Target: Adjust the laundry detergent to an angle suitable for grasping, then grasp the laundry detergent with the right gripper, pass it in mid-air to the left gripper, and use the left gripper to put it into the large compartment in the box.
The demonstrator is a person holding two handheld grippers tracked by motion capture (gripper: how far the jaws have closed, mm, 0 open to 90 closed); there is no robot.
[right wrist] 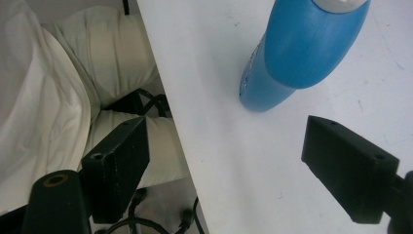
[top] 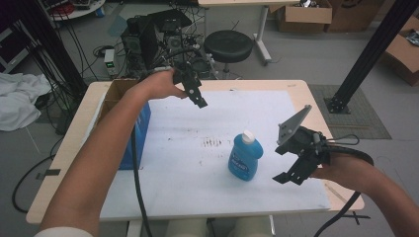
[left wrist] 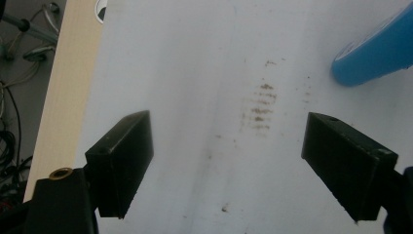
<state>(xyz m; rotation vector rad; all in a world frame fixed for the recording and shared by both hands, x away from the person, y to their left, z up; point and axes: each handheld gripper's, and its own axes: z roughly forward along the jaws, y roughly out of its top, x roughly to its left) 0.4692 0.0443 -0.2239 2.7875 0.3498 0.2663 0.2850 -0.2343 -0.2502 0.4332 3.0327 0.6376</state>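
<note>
A blue bottle (top: 244,157) with a white cap (top: 247,136) stands upright on the white mat (top: 197,187) that covers the table (top: 69,148), a little right of the middle and towards the near edge; nothing touches it. The right gripper (top: 289,170) hovers just to the bottle's right, above the mat's near right part, its jaws spread wide and empty; in the right gripper view the bottle (right wrist: 302,48) lies ahead and between the line of the two jaws, with the mat's near edge and the person's lap off to one side. The left gripper (top: 197,96) is held up over the far left part of the mat, well apart from the bottle, jaws likewise wide and holding nothing; in the left gripper view the bottle (left wrist: 375,53) shows as a blue corner at the far right, beyond a patch of brown scuff marks (left wrist: 260,105). An open cardboard box (top: 116,94) sits at the table's left edge. The step in hand looks like a grasp of the bottle by the right gripper; to do it well, bring the jaws level to either side of the body below the shoulder, square to its flatter faces; keep both pads clear until centred, since a one-sided nudge could tip a standing bottle; then close gently, as the plastic will probably flex.
</note>
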